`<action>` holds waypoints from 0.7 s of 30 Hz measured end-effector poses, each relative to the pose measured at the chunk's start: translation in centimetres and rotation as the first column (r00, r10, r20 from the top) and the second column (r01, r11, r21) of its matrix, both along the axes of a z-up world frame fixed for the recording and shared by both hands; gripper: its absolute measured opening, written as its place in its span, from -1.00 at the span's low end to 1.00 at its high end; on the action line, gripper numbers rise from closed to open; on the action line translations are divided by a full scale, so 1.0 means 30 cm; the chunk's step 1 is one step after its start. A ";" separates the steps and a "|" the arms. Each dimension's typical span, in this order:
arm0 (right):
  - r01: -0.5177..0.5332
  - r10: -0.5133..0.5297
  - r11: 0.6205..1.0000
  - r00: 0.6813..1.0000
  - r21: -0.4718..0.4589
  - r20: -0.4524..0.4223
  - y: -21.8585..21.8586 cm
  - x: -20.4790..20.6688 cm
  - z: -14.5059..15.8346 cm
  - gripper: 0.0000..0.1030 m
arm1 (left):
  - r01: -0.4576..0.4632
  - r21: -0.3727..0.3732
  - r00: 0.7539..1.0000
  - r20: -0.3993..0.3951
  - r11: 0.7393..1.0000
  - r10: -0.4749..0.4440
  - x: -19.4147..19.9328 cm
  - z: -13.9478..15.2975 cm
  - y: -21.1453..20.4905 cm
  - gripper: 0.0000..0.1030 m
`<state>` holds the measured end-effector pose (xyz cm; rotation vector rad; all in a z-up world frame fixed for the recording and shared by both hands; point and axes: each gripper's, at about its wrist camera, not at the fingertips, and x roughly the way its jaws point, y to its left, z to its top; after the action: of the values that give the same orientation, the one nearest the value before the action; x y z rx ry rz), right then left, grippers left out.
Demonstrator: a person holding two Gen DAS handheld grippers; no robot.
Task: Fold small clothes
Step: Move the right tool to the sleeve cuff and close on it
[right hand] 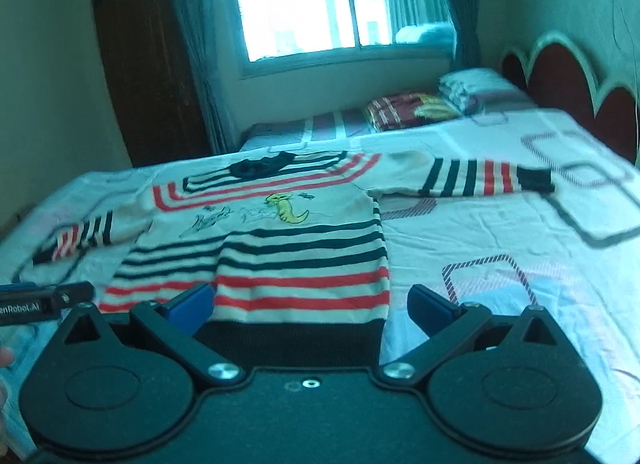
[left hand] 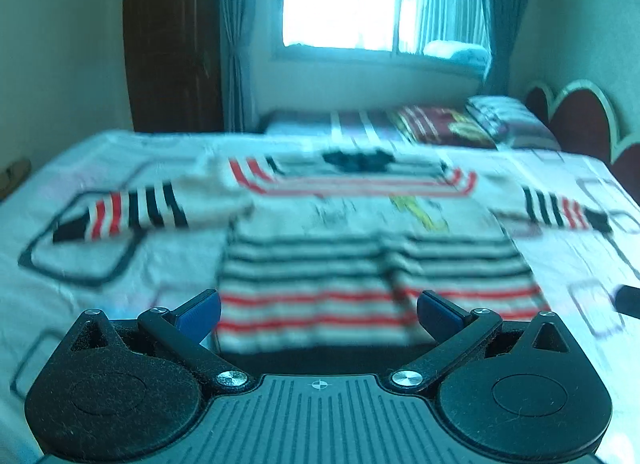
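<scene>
One label point(right hand: 18, 309) reads "enRobot.AI" beside the sweater point(right hand: 280, 256).

Both wrist cameras look low along the bed point(left hand: 120, 304) toward the window point(right hand: 304, 4), sharing the sweater point(right hand: 280, 248).

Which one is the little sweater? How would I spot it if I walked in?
Look at the big bed under the window. The sweater lies flat on it with sleeves spread. Unlike the folded bedding behind, it has black and red stripes and a yellow creature on the chest.
</scene>
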<state>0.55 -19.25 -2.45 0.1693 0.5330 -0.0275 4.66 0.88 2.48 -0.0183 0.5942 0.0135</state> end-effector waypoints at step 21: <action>0.466 -0.495 0.816 0.869 0.343 -0.001 -0.925 0.688 -0.267 0.02 | -0.129 0.120 0.991 -0.018 0.984 0.133 0.787 -0.216 0.088 1.00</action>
<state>21.19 -47.02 -10.46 0.6361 0.3898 -0.4280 28.27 3.53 -4.01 0.0578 0.6168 0.1770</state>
